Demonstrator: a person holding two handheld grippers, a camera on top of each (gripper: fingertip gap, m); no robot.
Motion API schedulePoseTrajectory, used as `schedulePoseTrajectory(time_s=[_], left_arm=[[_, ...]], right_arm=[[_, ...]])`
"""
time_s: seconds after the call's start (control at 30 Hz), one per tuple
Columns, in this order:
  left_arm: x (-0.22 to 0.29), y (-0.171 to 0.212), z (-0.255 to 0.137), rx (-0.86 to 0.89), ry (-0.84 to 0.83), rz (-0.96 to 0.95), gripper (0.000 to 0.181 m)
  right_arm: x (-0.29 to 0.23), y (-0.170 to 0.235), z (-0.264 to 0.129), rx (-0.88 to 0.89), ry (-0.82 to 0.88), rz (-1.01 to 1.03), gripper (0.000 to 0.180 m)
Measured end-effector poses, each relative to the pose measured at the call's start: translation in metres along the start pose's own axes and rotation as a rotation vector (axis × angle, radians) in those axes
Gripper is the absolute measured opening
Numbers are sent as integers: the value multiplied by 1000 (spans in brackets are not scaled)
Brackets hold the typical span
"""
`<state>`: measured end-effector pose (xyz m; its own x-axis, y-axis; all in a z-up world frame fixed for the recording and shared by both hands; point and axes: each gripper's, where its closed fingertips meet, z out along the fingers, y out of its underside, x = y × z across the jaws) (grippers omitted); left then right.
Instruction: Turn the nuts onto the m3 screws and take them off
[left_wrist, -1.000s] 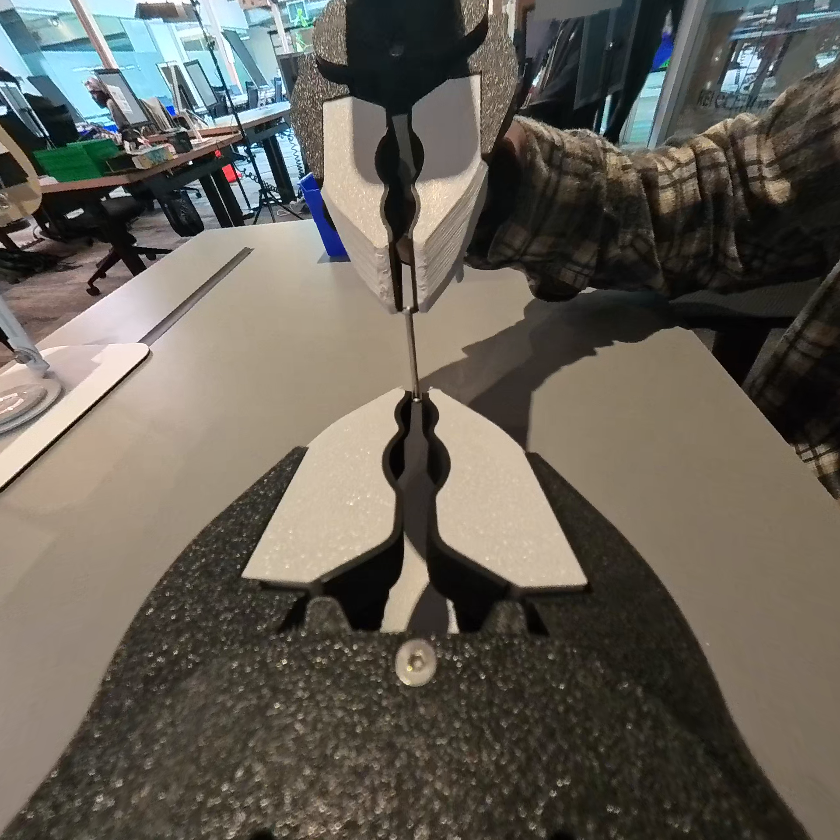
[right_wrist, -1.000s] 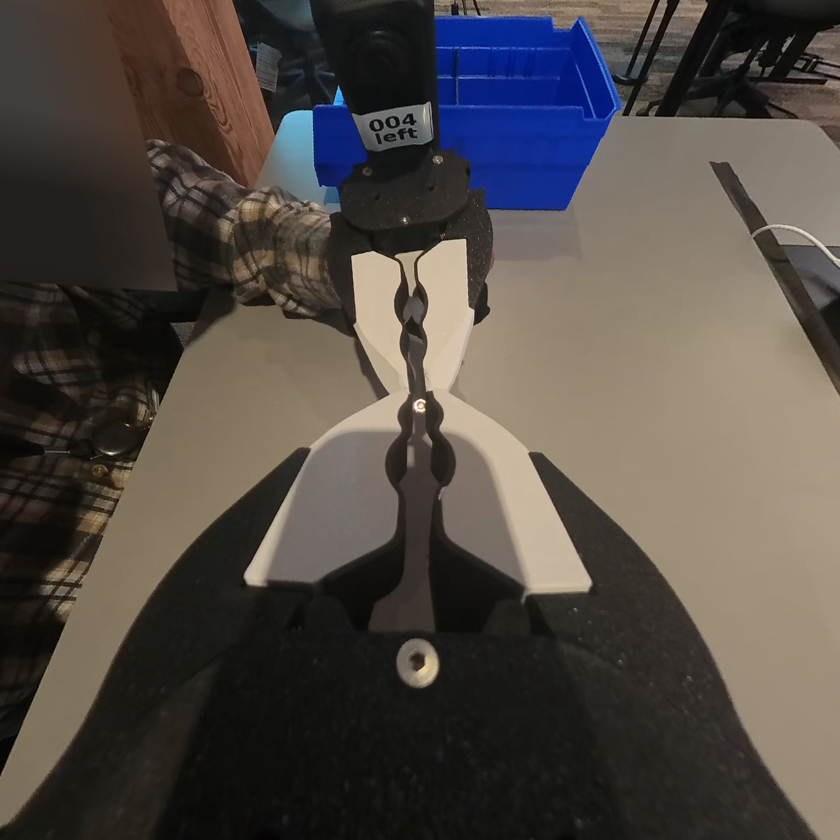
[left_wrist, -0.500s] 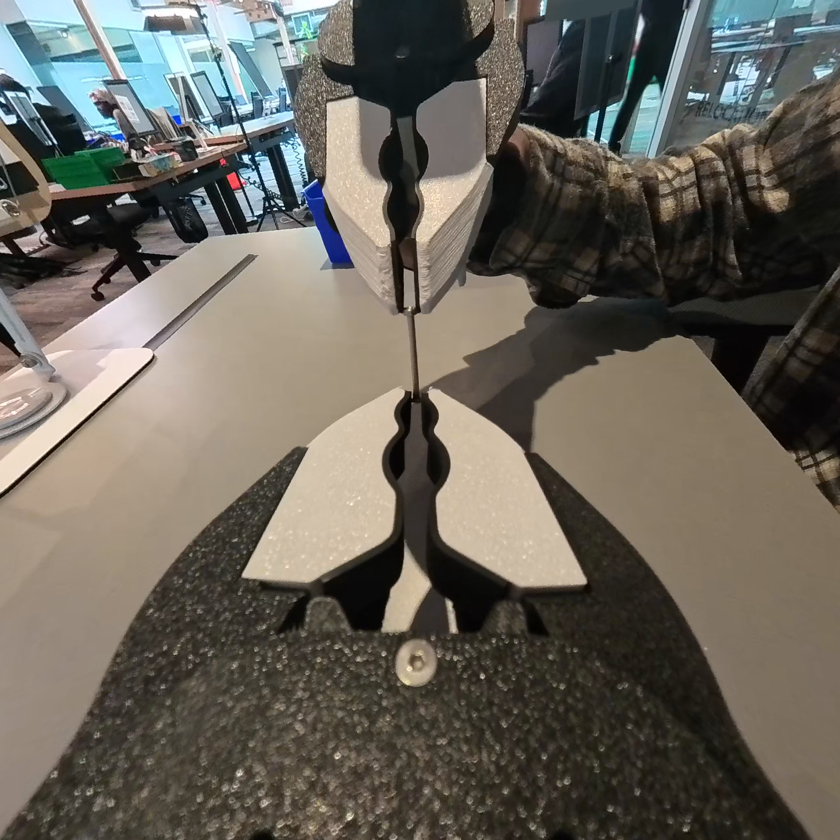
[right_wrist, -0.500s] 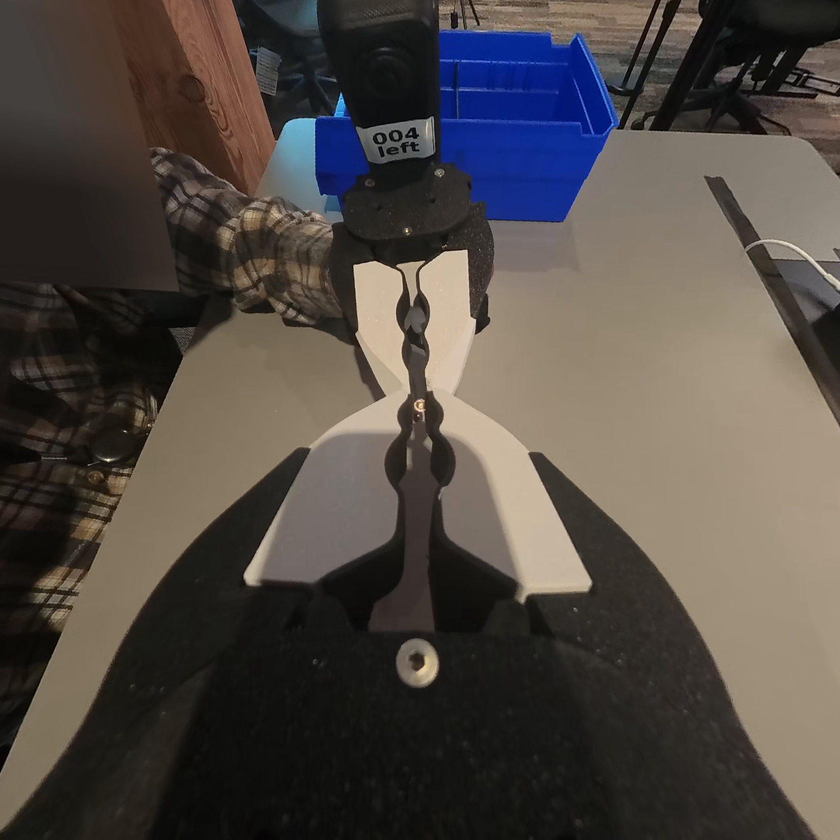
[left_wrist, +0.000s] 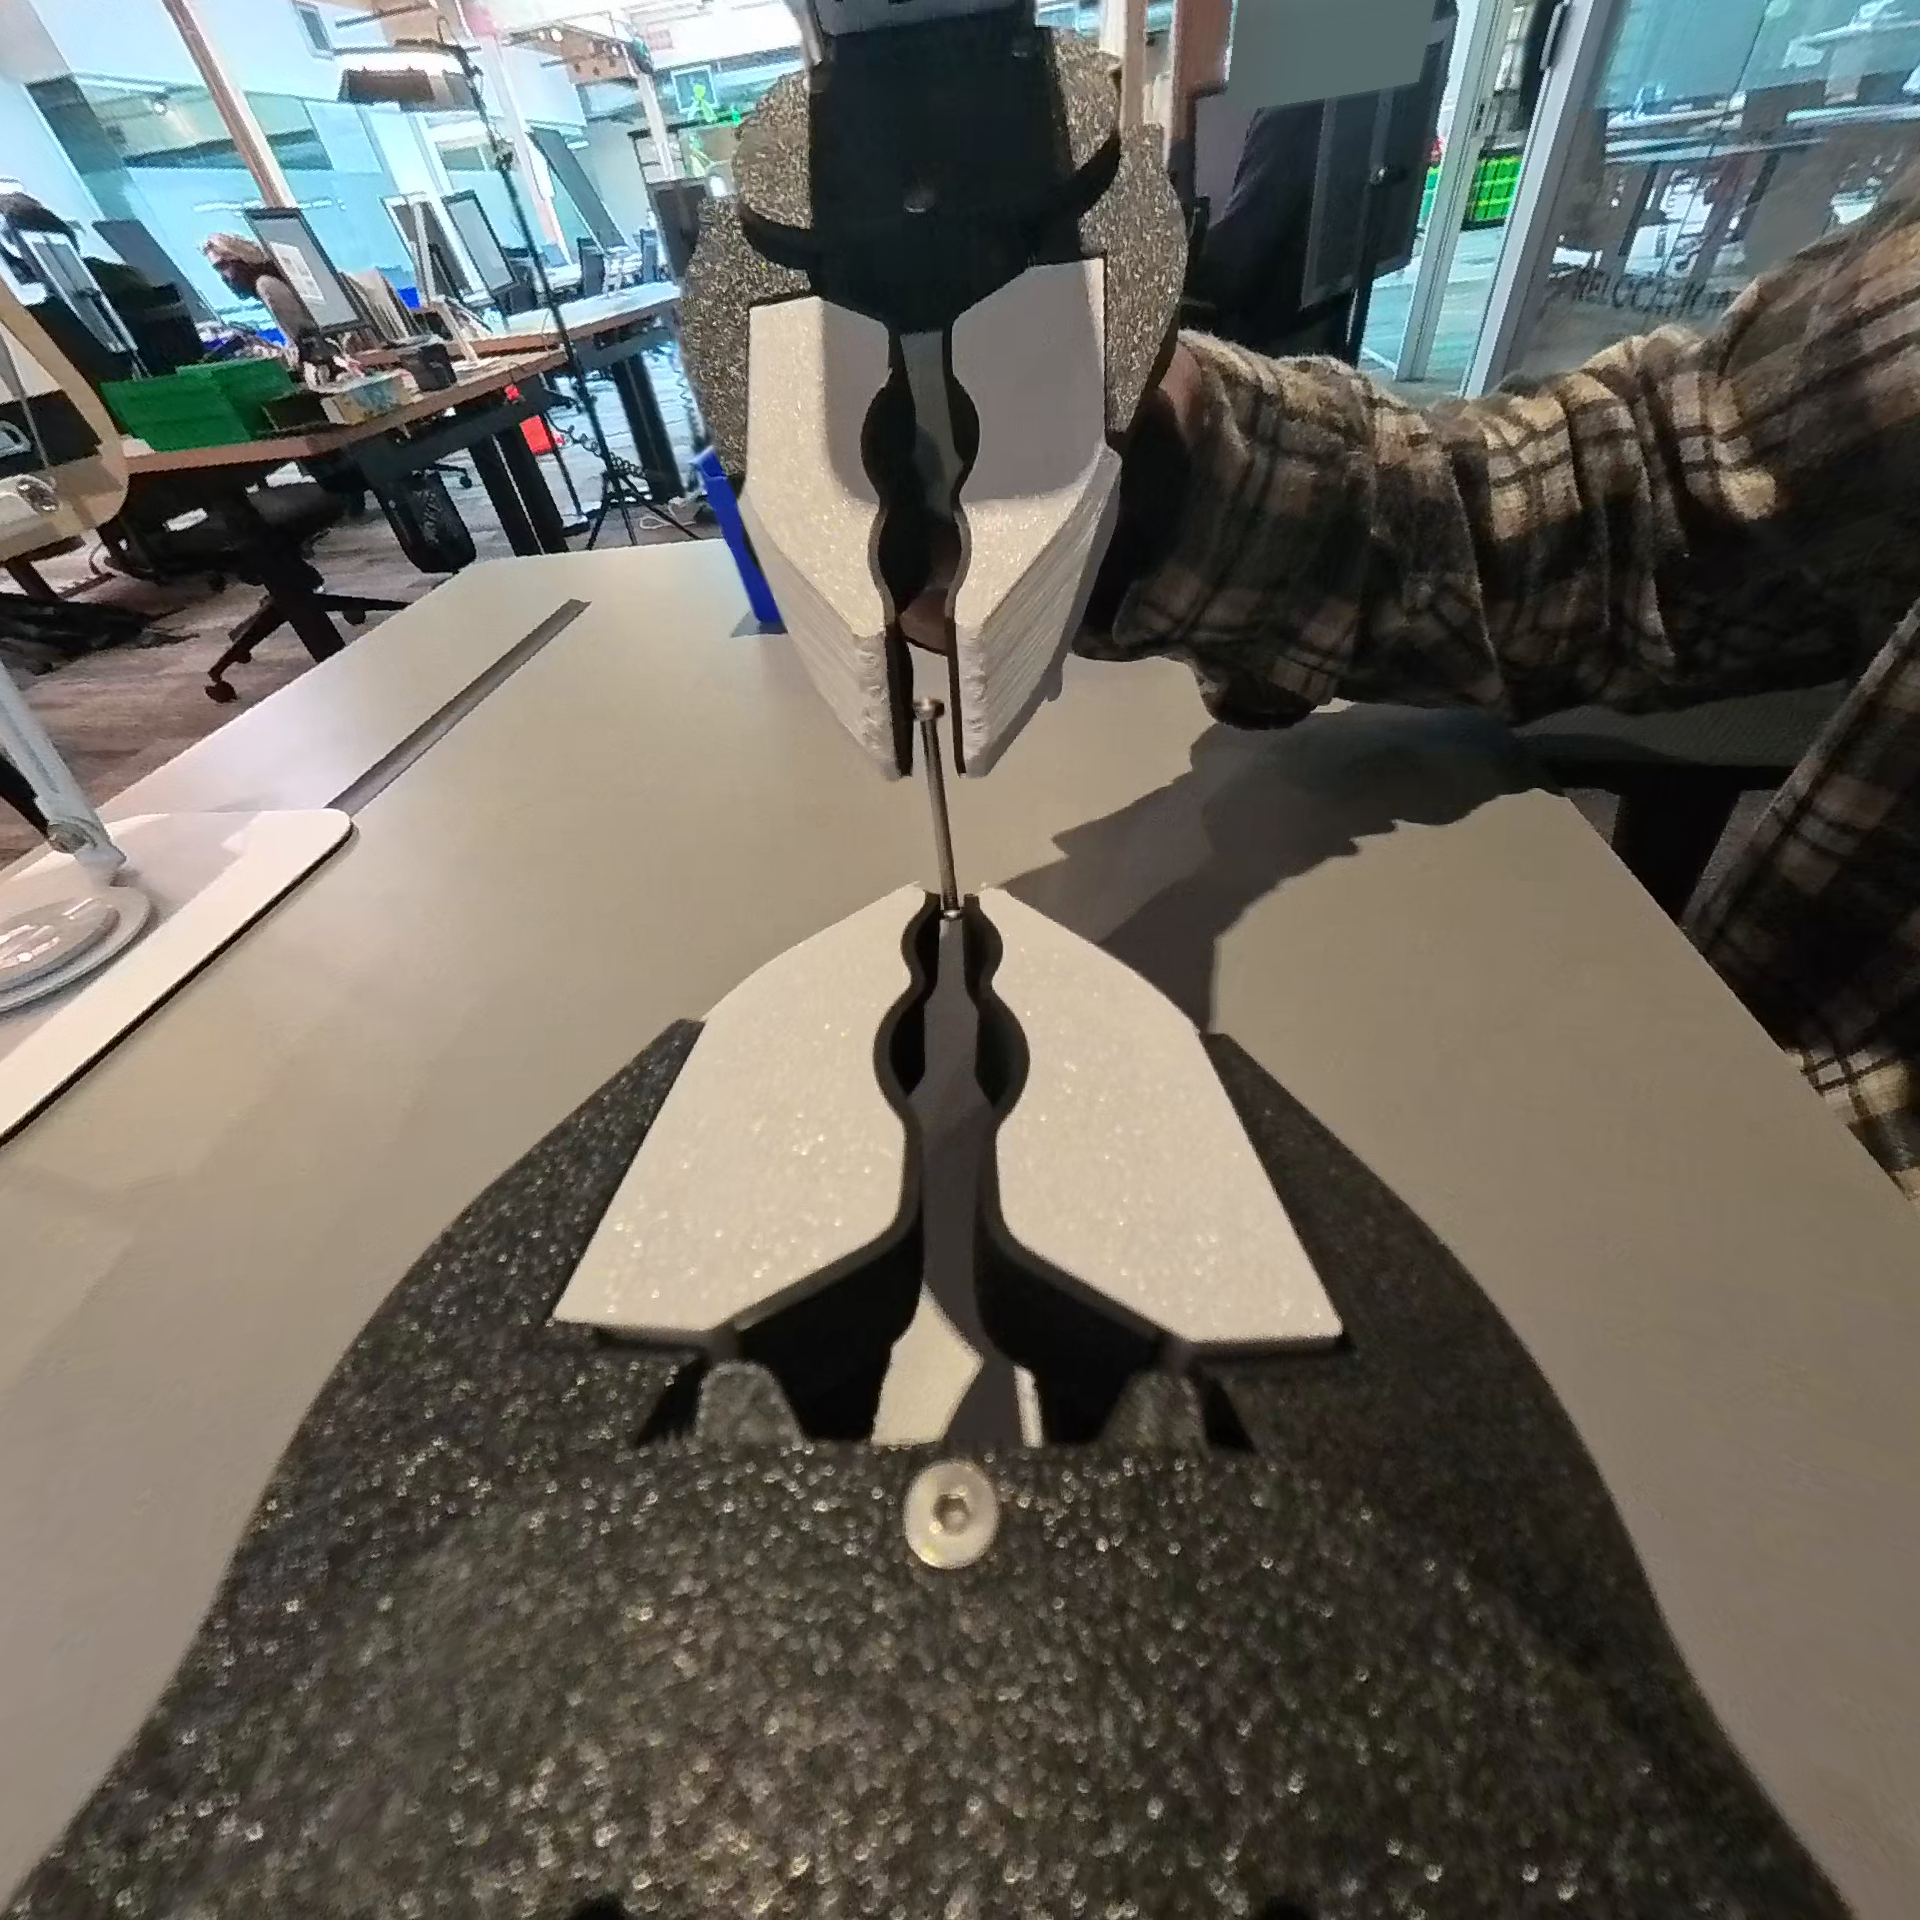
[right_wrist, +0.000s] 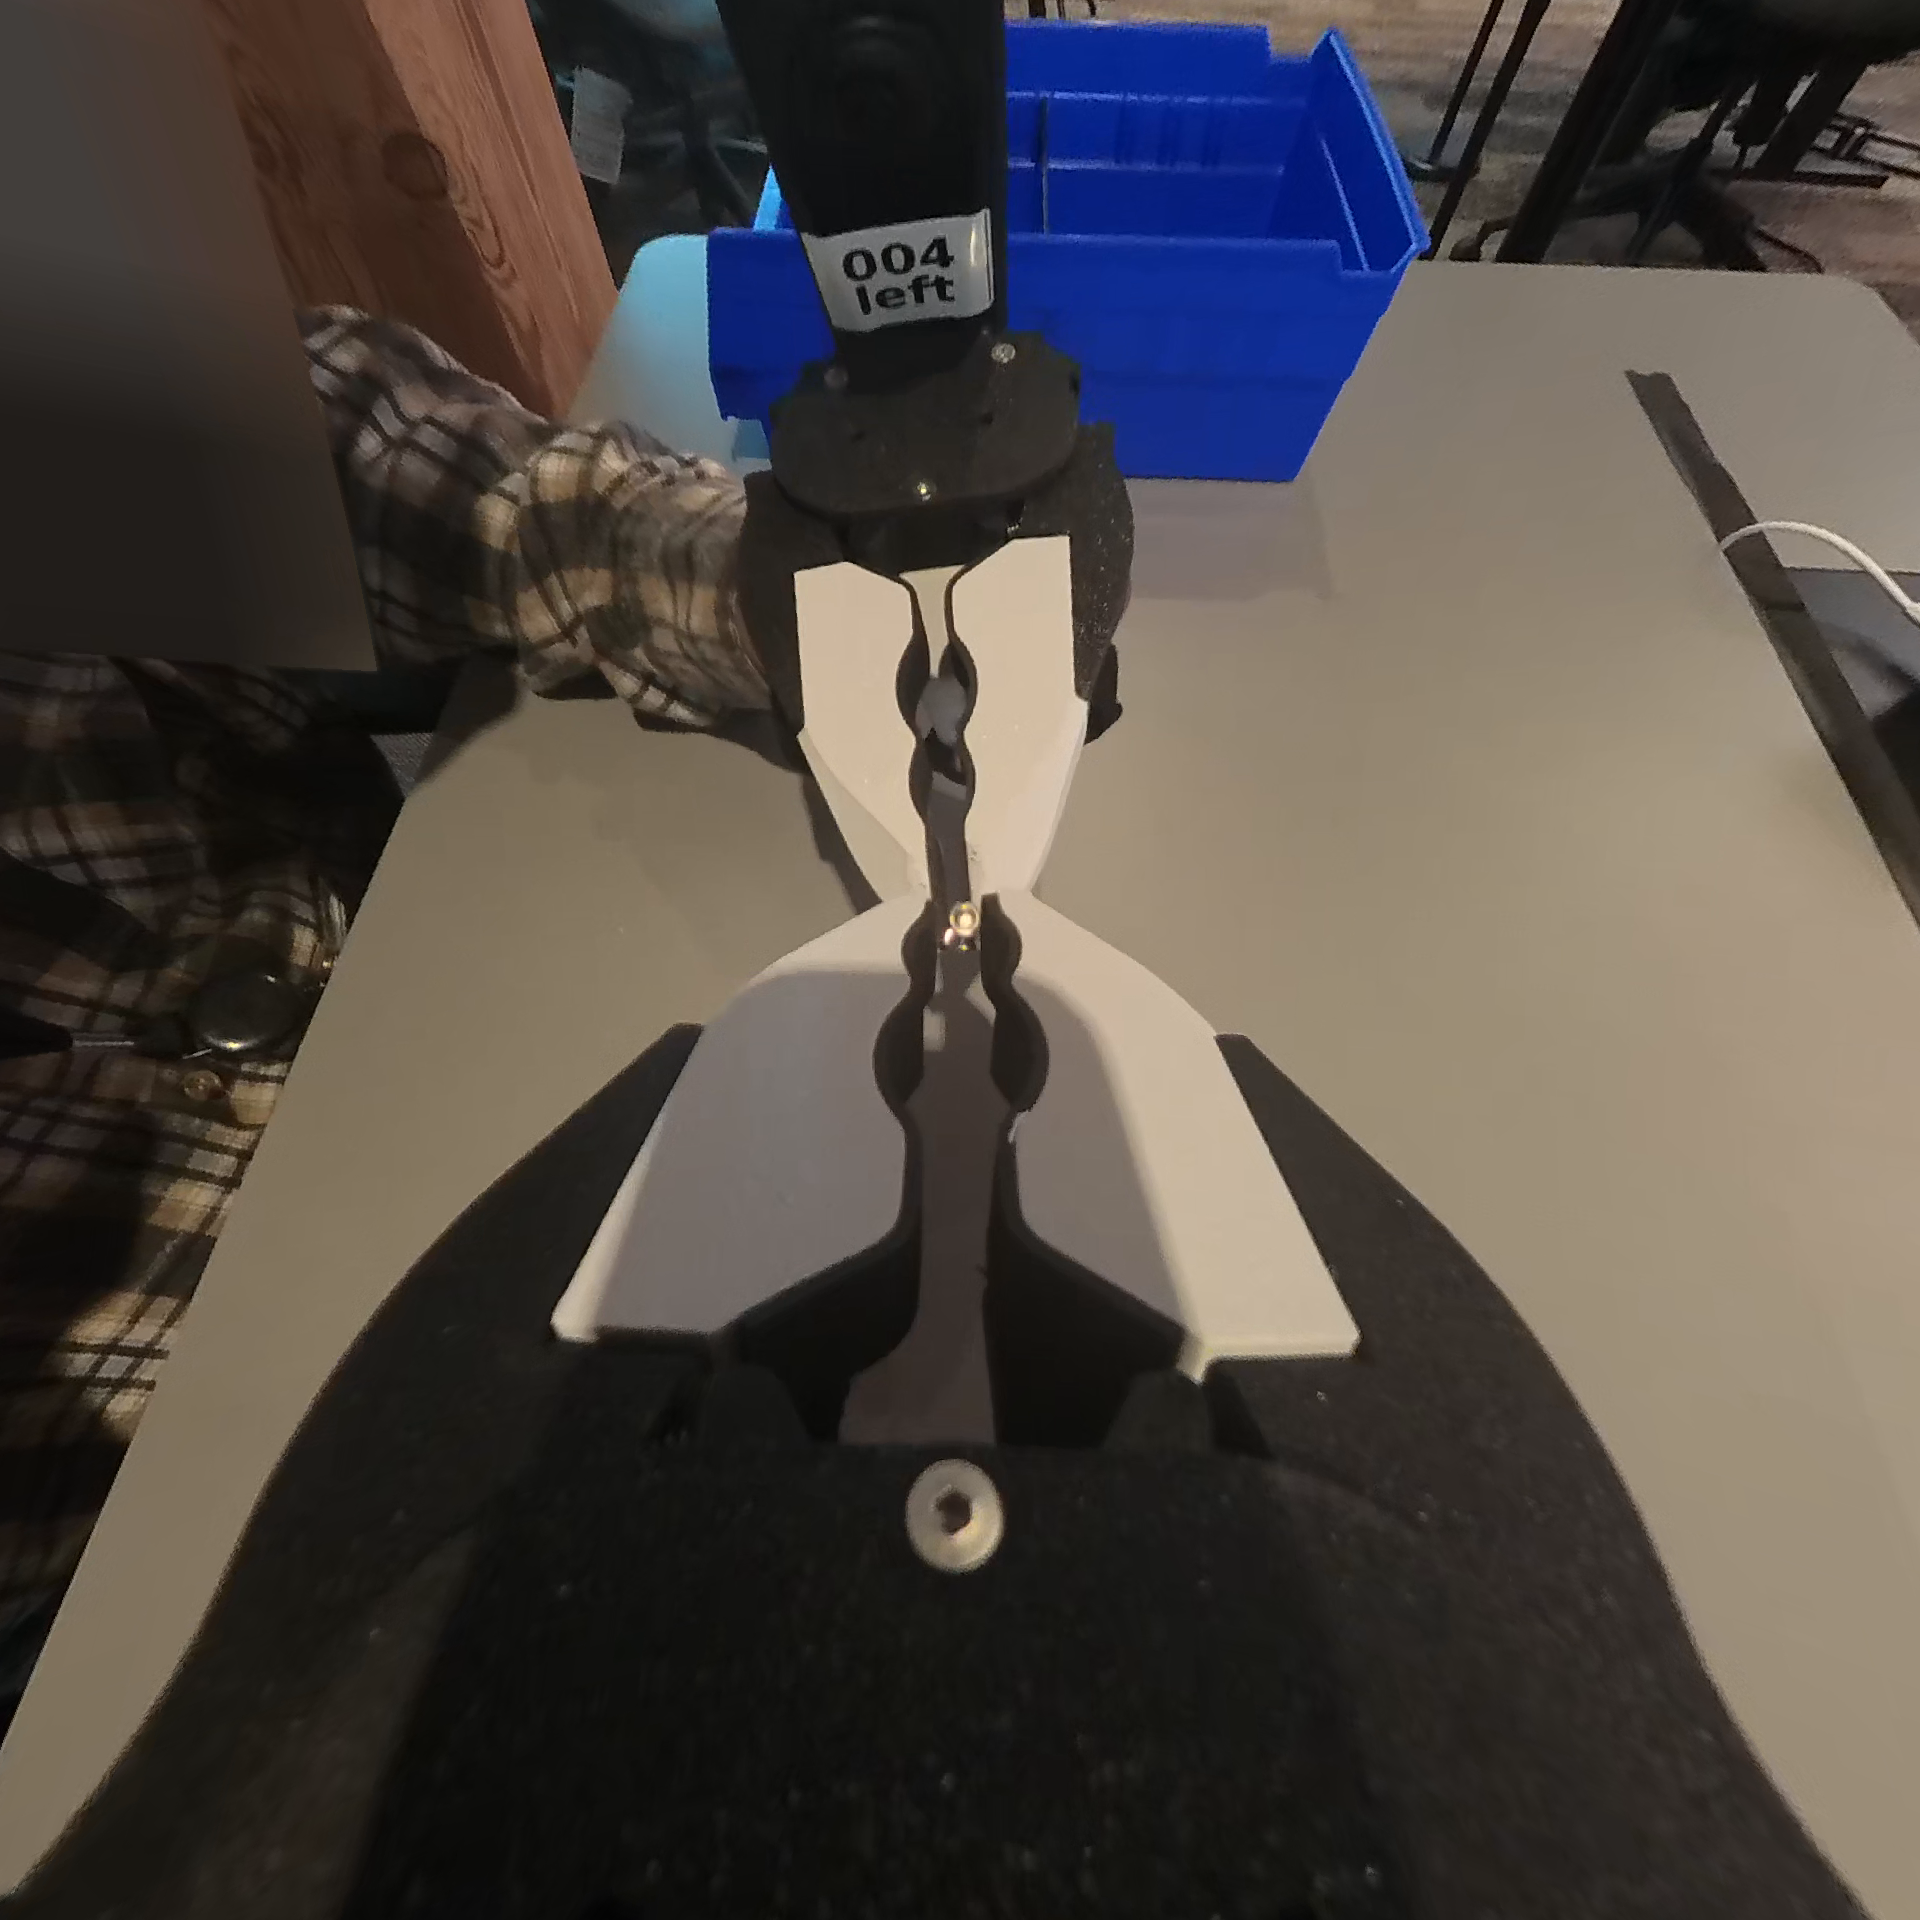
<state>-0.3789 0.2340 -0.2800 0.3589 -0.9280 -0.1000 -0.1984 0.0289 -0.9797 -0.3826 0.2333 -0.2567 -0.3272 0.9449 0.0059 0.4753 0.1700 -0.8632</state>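
**Tongs meet over a slim screw**

Left tongs (left_wrist: 943, 902) pinch the near end of the m3 screw (left_wrist: 936, 805) above the table (left_wrist: 1455, 1039). Right tongs (left_wrist: 928, 764), slightly parted, surround its far head. Likely next: re-grip, twist. No nut is discernible.

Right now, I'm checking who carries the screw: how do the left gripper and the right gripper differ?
The left gripper is shut on the screw; the right gripper stands slightly parted and seems not to pinch it. The left gripper has the thin shank end, the right gripper surrounds the wider end. Both have white fingers with black inner edges and meet tip to tip above the grey table.
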Motion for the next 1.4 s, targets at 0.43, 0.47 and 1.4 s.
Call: schedulePoseTrajectory(time_s=[0.43, 0.47, 1.4], left_arm=[[-1, -4, -3, 29, -2, -3, 4], [-1, -5, -4, 39, -3, -4, 4], [-4, -15, -8, 118, -1, -50, 4]], right_arm=[[8, -10, -5, 91, 44, 26, 35], [10, -14, -7, 132, 50, 36, 36], [-19, -29, -2, 479, 62, 57, 87]])
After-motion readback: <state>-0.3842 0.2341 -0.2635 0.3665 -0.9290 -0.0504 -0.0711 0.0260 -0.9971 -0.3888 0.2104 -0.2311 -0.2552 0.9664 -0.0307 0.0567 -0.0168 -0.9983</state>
